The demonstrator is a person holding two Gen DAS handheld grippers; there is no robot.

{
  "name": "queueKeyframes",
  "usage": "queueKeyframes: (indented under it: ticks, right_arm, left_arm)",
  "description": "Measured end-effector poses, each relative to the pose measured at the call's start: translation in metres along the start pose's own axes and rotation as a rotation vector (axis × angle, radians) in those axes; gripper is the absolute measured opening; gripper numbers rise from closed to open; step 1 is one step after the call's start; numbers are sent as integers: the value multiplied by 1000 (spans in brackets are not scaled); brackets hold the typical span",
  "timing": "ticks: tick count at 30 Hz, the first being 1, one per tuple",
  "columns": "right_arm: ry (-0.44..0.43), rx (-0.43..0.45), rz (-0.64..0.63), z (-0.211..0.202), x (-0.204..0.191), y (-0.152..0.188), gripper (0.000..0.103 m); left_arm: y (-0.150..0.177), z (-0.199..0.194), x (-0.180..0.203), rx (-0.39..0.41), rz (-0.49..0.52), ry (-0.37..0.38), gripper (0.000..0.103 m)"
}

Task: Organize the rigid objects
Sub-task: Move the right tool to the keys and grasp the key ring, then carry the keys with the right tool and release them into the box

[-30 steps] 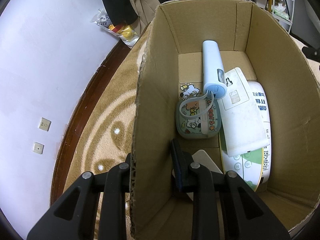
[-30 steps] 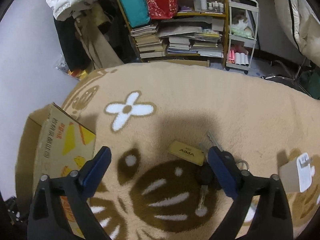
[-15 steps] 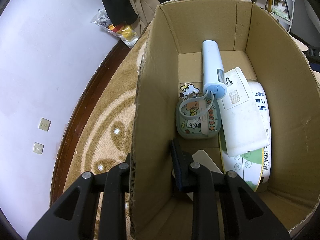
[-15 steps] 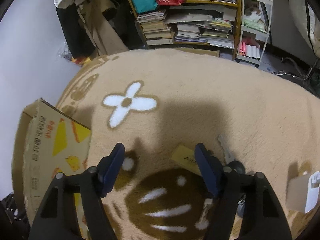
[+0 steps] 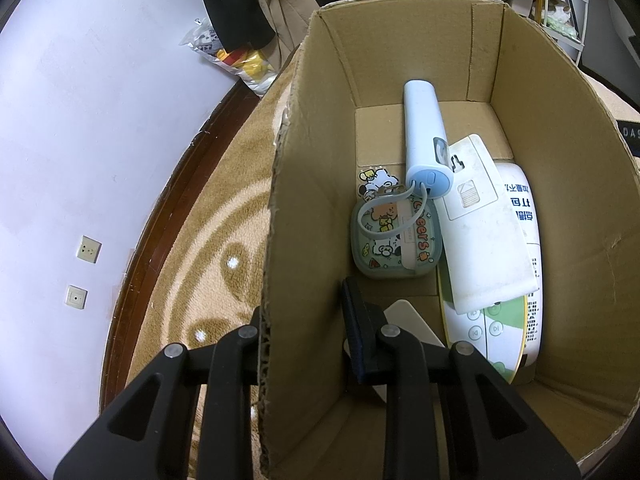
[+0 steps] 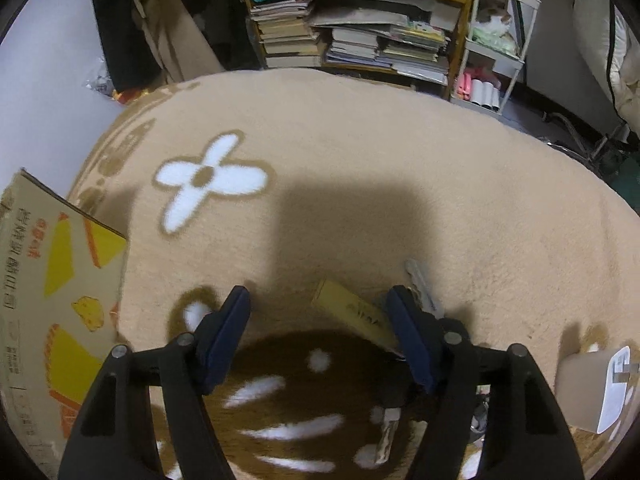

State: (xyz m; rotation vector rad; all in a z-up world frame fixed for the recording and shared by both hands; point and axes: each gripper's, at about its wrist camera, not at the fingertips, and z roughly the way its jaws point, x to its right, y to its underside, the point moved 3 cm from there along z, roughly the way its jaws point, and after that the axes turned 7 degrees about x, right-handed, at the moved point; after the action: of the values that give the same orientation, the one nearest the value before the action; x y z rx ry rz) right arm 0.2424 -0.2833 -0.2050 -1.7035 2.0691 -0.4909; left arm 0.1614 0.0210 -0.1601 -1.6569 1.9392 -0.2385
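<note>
A cardboard box [image 5: 304, 184] holds a pale blue cylinder [image 5: 424, 136], a cartoon-printed case [image 5: 396, 244], a white flat board [image 5: 484, 224] and a white-and-green device [image 5: 516, 320]. My left gripper [image 5: 302, 296] straddles the box's left wall, one finger outside and one inside, shut on that wall. In the right wrist view a bunch of keys lies on the beige rug, with a yellow tag [image 6: 352, 312] and a silver key [image 6: 424, 284]. My right gripper [image 6: 320, 304] is open low over it. The tag sits just inside the right finger, which hides the black fob.
A white charger plug [image 6: 596, 388] lies on the rug at the far right. The box's printed outer side [image 6: 48, 280] is at the left. Bookshelves [image 6: 360, 40] and a wire cart [image 6: 492, 40] line the back; a wall and dark skirting [image 5: 160, 216] run left of the box.
My right gripper has come down and forward over the keys and its jaws have narrowed a little. The left gripper and the box have not moved.
</note>
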Motion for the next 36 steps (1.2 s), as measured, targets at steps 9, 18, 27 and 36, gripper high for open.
queueKeyframes:
  ticks: [9, 18, 27, 36]
  right_arm:
    - [74, 55, 55, -8, 22, 0, 7]
    - [58, 205, 74, -46, 13, -7, 5]
    - [-36, 318, 74, -86, -19, -11, 5]
    - [-156, 430, 48, -134, -62, -16, 5]
  left_arm:
    - [0, 0, 0, 0, 0, 0, 24]
    - [0, 1, 1, 1, 2, -3, 24]
    - [1, 0, 1, 1, 1, -2, 24]
    - [2, -1, -1, 2, 2, -1, 24]
